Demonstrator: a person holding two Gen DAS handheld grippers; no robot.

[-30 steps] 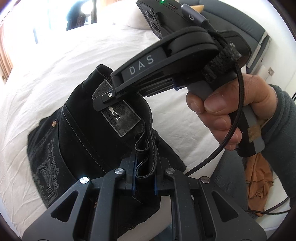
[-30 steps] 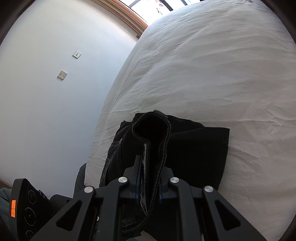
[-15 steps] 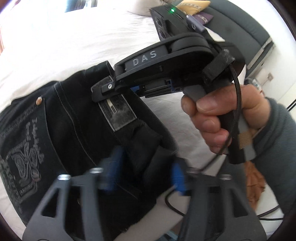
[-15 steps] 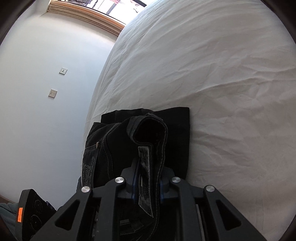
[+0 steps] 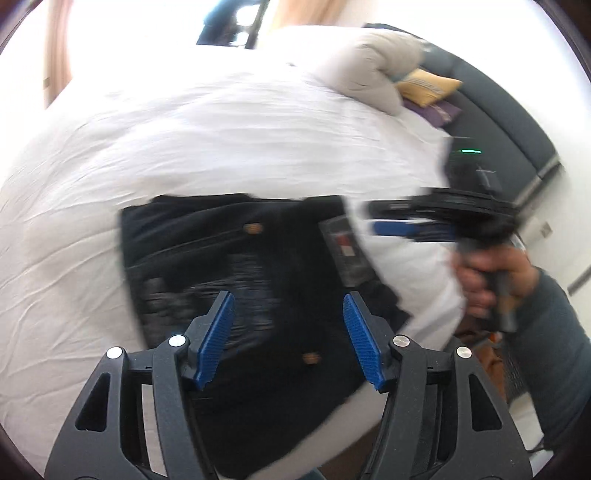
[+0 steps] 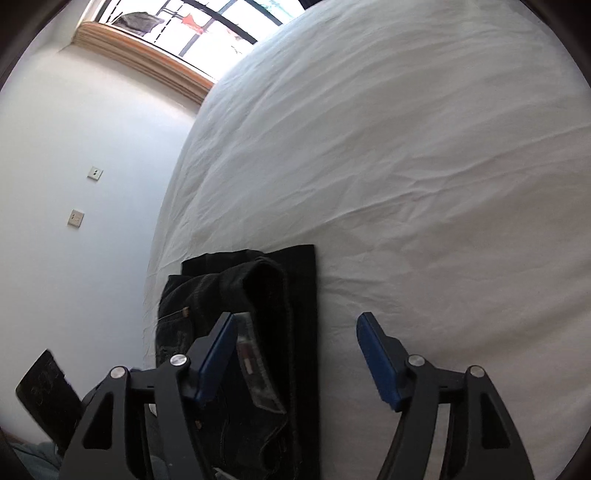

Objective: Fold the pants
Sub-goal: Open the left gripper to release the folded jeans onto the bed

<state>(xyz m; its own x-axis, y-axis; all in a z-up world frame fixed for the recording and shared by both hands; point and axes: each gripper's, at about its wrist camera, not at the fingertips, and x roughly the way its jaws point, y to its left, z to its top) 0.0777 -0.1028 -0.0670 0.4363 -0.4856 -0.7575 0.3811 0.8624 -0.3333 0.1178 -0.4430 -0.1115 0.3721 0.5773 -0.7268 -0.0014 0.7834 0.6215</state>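
The black pants (image 5: 236, 266) lie folded in a dark rectangle near the edge of the white bed (image 5: 221, 140); this view is motion-blurred. My left gripper (image 5: 288, 332) hovers over them, its jaws opening, with only the flat cloth below the blue pads (image 5: 216, 339). In the right wrist view the pants (image 6: 299, 295) keep a raised hump of waistband beside my right gripper (image 6: 295, 350). Its jaws are opening too, the label strip lies loose by the left pad (image 6: 218, 350), and nothing is pinched. A hand (image 5: 491, 280) holds the right gripper (image 5: 406, 225) at the pants' right edge.
Pillows (image 5: 369, 70) and a yellow cushion (image 5: 424, 86) lie at the head of the bed against a dark headboard (image 5: 509, 122). A white wall with two sockets (image 6: 75, 218) and a window (image 6: 207, 33) border the bed's far side. Wide bare sheet (image 6: 424, 184) spreads beyond the pants.
Both grippers were shut on the upright waistband fold; both have let go and opened. The pants have dropped onto the bed, and the two grippers have drawn apart.
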